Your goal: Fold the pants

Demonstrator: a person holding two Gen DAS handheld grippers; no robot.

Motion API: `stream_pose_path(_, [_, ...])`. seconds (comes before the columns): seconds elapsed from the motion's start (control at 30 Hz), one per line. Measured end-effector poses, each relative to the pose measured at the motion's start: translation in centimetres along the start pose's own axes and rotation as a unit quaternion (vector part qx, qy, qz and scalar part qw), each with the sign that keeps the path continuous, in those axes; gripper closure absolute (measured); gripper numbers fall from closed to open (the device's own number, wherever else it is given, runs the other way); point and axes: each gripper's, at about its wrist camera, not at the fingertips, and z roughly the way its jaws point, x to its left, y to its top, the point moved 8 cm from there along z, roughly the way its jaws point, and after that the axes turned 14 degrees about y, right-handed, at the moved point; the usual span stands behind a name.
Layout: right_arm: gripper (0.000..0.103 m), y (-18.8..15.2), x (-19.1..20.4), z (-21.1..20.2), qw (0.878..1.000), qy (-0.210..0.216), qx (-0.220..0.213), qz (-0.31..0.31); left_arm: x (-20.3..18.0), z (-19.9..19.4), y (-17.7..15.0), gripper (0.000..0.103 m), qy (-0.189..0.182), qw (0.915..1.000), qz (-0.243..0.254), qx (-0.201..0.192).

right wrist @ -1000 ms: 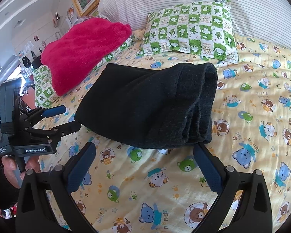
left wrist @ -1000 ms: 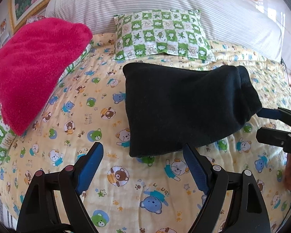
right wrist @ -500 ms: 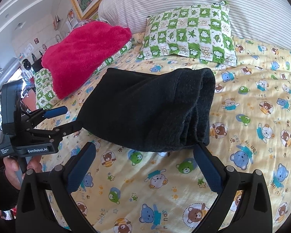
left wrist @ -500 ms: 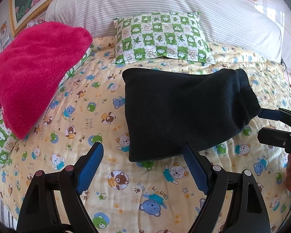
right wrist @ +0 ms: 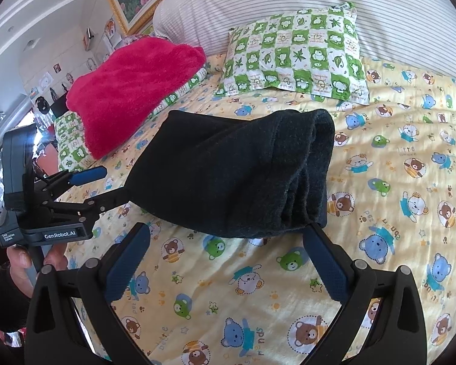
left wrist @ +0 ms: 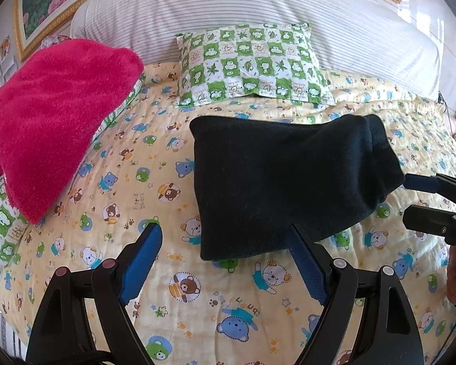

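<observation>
Black pants (left wrist: 288,179) lie folded into a thick rectangle on the yellow bear-print bed sheet (left wrist: 130,188). My left gripper (left wrist: 225,243) is open at their near edge, and its right finger (left wrist: 304,261) overlaps that edge. My right gripper (left wrist: 407,197) is open beside the pants' rounded right end. In the right wrist view the pants (right wrist: 228,176) show stacked layers at their right end. My right gripper (right wrist: 228,249) is open just in front of them. My left gripper (right wrist: 114,184), held by a hand (right wrist: 18,261), is open at their left corner.
A pink fluffy blanket (left wrist: 54,121) is heaped at the left on a green checked cover. A green checked pillow (left wrist: 252,67) lies behind the pants, against a striped headboard cushion (left wrist: 258,9). Bare sheet lies in front of the pants and to their right (right wrist: 410,182).
Both grippers stay open and the pants lie as before. Both views have shifted slightly, so the pants sit a little lower in the frames.
</observation>
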Motion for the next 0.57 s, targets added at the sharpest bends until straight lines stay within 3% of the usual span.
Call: stream_pose_path(0.57, [0.002, 0.6, -0.3, -0.7, 0.999, 0.006, -0.026, 0.022, -1.7, -0.3, 1.0, 0.018, 0.003, 0.9997, 0.023, 0.000])
